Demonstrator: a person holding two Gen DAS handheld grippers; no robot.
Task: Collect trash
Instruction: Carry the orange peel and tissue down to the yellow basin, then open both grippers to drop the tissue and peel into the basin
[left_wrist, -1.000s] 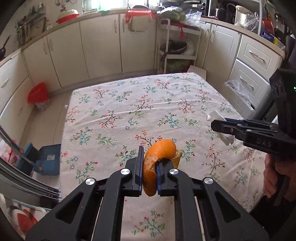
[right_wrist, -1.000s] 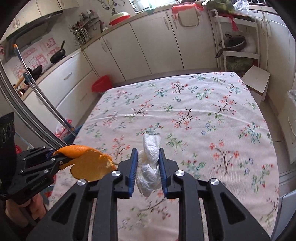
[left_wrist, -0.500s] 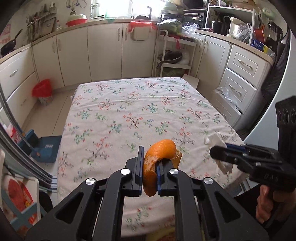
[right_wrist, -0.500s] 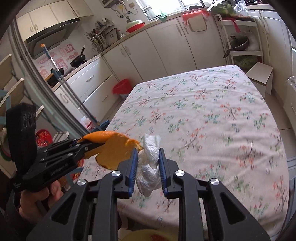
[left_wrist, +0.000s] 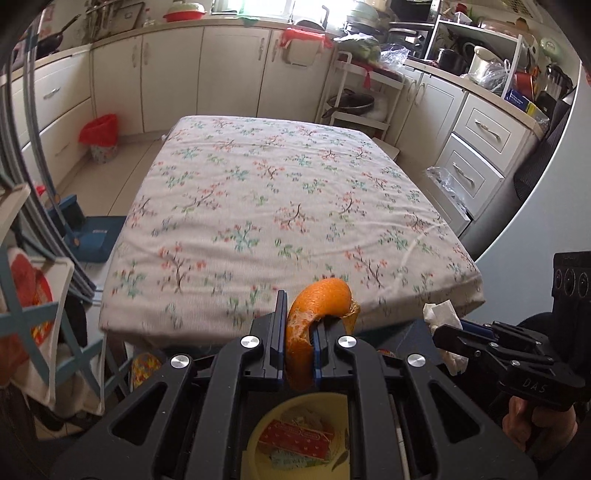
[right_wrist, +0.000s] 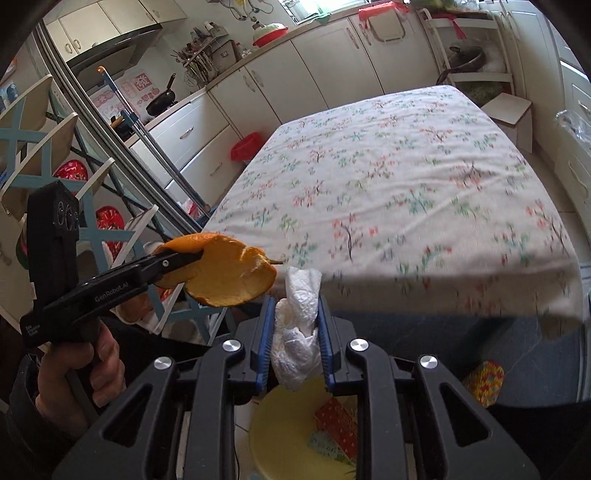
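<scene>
Left gripper (left_wrist: 298, 341) "GenRobot.AI" clamps orange peel (left_wrist: 317, 306); right gripper (right_wrist: 295, 334) "DAS" clamps tissue (right_wrist: 297, 332).

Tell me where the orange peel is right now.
The orange peel is pinched in the left gripper, off the table's near edge and above the yellow bin; the right view shows it left of the tissue.
</scene>
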